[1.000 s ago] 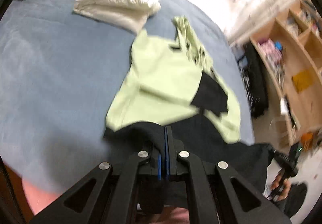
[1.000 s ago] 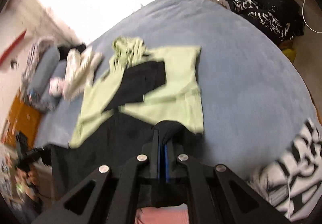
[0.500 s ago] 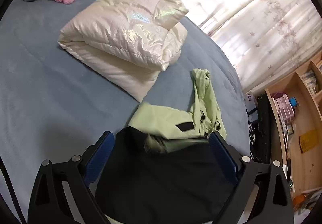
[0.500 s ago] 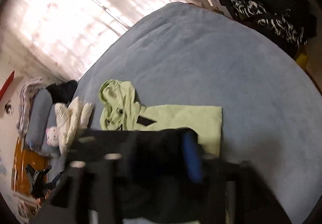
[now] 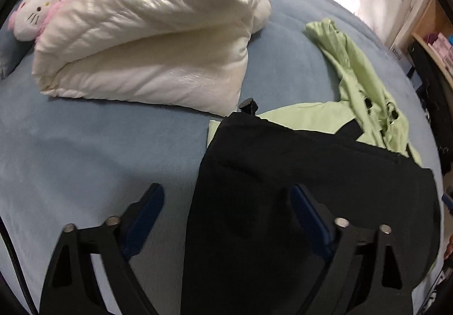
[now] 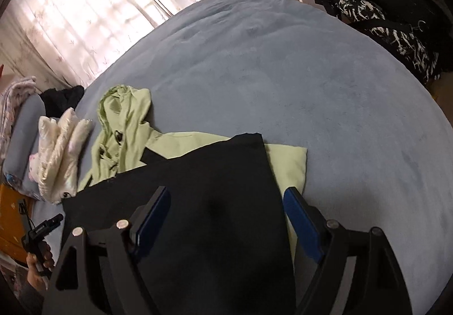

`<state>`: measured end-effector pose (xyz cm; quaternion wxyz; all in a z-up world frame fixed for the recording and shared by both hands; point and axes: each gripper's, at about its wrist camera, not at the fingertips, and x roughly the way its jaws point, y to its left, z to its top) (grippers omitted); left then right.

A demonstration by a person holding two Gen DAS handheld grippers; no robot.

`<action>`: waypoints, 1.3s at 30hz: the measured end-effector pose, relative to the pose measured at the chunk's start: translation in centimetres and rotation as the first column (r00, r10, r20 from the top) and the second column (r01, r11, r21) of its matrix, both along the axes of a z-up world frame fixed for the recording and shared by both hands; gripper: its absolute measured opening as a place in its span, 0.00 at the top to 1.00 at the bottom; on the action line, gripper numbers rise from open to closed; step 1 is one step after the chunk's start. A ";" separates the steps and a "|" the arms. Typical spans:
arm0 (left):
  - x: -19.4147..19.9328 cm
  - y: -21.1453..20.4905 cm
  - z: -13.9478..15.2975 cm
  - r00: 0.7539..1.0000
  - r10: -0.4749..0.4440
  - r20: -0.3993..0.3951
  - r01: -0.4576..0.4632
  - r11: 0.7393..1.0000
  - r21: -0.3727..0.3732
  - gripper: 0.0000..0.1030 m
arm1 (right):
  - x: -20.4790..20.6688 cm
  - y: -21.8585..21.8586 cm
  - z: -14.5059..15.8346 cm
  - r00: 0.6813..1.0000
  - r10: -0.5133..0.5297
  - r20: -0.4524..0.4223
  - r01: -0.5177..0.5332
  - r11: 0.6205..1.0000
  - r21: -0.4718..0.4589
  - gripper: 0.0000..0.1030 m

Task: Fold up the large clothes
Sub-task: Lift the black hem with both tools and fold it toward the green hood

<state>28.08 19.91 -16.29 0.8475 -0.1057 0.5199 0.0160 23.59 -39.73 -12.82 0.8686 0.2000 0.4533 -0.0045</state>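
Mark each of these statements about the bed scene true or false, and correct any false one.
1. The black part of the jacket lies folded over its light green part. True.
2. The green hood is covered by the black fabric. False: it lies exposed on the blue bedspread.
3. A cream puffy jacket lies folded near a plush toy. True.
4. The right hand-held gripper is clamped shut on the fabric. False: its jaws stand apart.
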 end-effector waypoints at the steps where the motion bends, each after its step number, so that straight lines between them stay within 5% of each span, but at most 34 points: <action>1: 0.4 0.0 -0.4 1.000 -0.005 -0.008 0.005 1.000 -0.008 0.31 | 0.6 0.1 -0.4 1.000 0.004 -0.011 -0.004 1.000 -0.017 0.21; 3: 1.0 0.4 -1.1 1.000 -0.013 -0.023 0.012 0.999 -0.048 0.53 | 1.7 0.1 -1.2 1.000 0.006 -0.027 -0.007 1.000 -0.030 0.23; 5: 1.5 0.5 -1.5 1.000 0.003 -0.028 -0.004 0.998 -0.057 0.61 | 2.7 0.2 -2.1 0.999 0.005 -0.052 -0.007 0.999 -0.041 0.27; 6: 1.5 0.5 -1.5 1.000 0.010 -0.019 -0.011 0.999 -0.046 0.72 | 3.2 0.2 -2.6 0.998 0.008 -0.069 -0.011 0.999 -0.051 0.35; 9: 0.9 0.3 -0.8 0.999 0.009 0.031 -0.009 1.000 -0.001 0.89 | 3.8 1.0 -4.0 0.992 0.012 -0.124 -0.029 0.991 -0.130 0.88; 12: -0.1 -0.4 0.8 0.995 -0.001 0.096 -0.005 0.998 0.062 0.94 | 2.4 2.1 -2.8 0.999 0.006 -0.050 -0.016 0.980 -0.199 0.96; 16: -1.1 -2.4 3.6 0.981 -0.041 0.188 0.011 0.987 0.157 0.94 | -0.5 2.2 0.2 0.996 -0.041 0.084 0.057 0.977 -0.204 0.97; 21: -0.4 -3.3 5.7 0.966 -0.015 0.259 -0.032 0.984 0.178 0.95 | -0.4 2.2 3.1 0.980 -0.088 0.176 0.127 0.966 -0.223 0.97; 30: 4.1 -1.7 -1.1 0.986 0.129 0.107 -0.140 0.985 0.102 0.94 | 6.3 3.0 -2.3 0.989 -0.148 0.015 0.146 0.946 -0.288 0.97; 34: 4.3 -1.7 -1.5 0.984 0.135 0.114 -0.147 0.983 0.109 0.90 | 7.3 2.9 -4.1 0.985 -0.169 -0.025 0.155 0.948 -0.279 0.92; 39: 2.9 -2.6 0.2 0.984 0.107 0.141 -0.131 0.977 0.171 0.75 | 5.6 2.7 -1.6 0.977 -0.209 0.033 0.211 0.949 -0.233 0.89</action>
